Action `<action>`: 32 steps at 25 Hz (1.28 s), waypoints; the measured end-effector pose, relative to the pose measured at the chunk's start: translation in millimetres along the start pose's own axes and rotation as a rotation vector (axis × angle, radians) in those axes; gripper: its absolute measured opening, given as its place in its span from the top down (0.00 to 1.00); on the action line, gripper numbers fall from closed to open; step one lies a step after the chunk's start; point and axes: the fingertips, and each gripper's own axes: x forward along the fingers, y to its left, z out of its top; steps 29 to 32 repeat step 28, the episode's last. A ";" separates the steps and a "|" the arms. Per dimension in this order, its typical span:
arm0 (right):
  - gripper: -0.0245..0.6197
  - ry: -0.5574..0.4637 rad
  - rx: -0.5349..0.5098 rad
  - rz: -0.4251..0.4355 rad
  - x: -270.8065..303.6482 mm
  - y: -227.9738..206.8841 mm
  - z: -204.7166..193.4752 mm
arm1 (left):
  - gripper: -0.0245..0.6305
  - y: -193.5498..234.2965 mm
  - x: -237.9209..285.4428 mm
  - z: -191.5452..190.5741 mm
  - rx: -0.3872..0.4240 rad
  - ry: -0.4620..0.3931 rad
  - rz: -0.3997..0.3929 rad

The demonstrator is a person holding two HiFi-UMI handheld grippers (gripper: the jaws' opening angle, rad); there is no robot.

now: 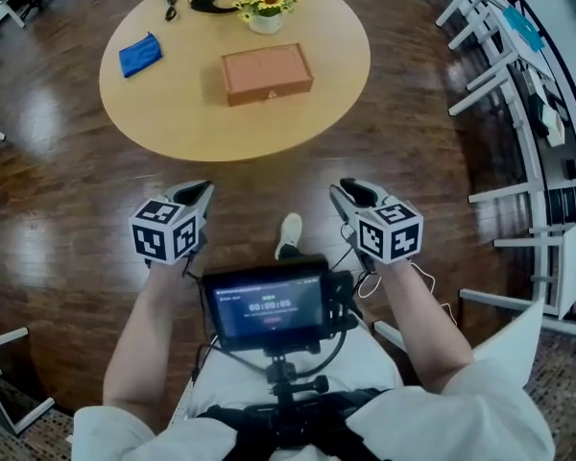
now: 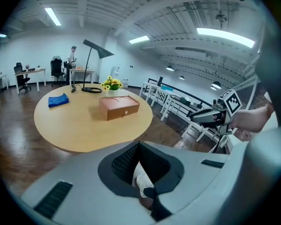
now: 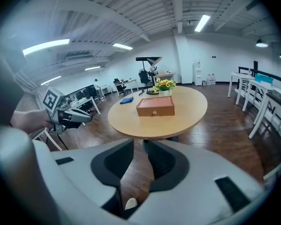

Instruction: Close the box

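In the head view, the box [image 1: 267, 73] lies flat on the round bench [image 1: 192, 113], and its lid looks already down on the body. A pot of yellow flowers [image 1: 267, 6] stands just behind the box and a blue cloth [image 1: 140, 54] lies to the left of it. Your left tongs [image 1: 204, 188] and your right tongs [image 1: 336, 188] hang well apart from the box, on its near side and over the floor. In the left gripper view, the tips of the left tongs meet and hold nothing; only your shoe shows through the gap lower down. The box [image 2: 119, 107] is far ahead. In the right gripper view, the right tongs stand a little apart with only floor between them. The box [image 3: 155, 106] turns its front face to you, with a small clasp [image 3: 155, 111] in the middle. I judge the box to be stiff, light and smooth, perhaps of wood, so it may slide on the bench when pushed. If the lid needs pressing, hold one side of the box with one pair of tongs and push down on the lid's front edge, above the clasp, with the other.
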 end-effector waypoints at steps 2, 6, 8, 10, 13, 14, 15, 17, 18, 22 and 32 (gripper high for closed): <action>0.80 -0.005 -0.001 -0.004 -13.6 3.5 -5.6 | 0.96 -9.2 -11.7 -8.5 0.002 -0.001 0.005; 0.80 -0.019 -0.002 0.000 -32.9 6.1 -8.3 | 0.96 -28.2 -21.6 -13.4 -0.005 -0.004 0.011; 0.80 -0.025 -0.007 0.007 -40.6 4.5 -9.2 | 0.96 -39.8 -22.1 -15.2 -0.002 -0.005 0.017; 0.80 -0.030 -0.013 0.020 -45.2 0.8 -8.3 | 0.96 -49.0 -19.7 -14.6 0.001 -0.007 0.027; 0.80 -0.022 -0.036 0.044 -48.5 -5.1 -5.6 | 0.96 -59.0 -14.5 -12.3 -0.017 -0.007 0.041; 0.80 -0.020 -0.042 0.055 -49.2 -7.0 -4.0 | 0.96 -61.9 -12.8 -10.5 -0.020 -0.007 0.046; 0.80 -0.018 -0.048 0.066 -49.9 -9.5 -2.2 | 0.96 -64.5 -10.8 -8.0 -0.021 -0.007 0.052; 0.80 -0.014 -0.059 0.084 -51.6 -17.2 -0.2 | 0.96 -70.6 -5.2 -2.6 -0.026 -0.010 0.066; 0.80 -0.013 -0.064 0.092 -52.7 -22.8 0.2 | 0.96 -74.7 -1.3 -0.1 -0.029 -0.012 0.072; 0.80 -0.011 -0.078 0.125 -52.5 -46.7 5.8 | 0.96 -89.4 17.9 9.4 -0.039 -0.015 0.096; 0.80 -0.008 -0.107 0.156 -43.8 -45.6 2.3 | 0.96 -93.2 23.4 7.0 -0.038 -0.011 0.111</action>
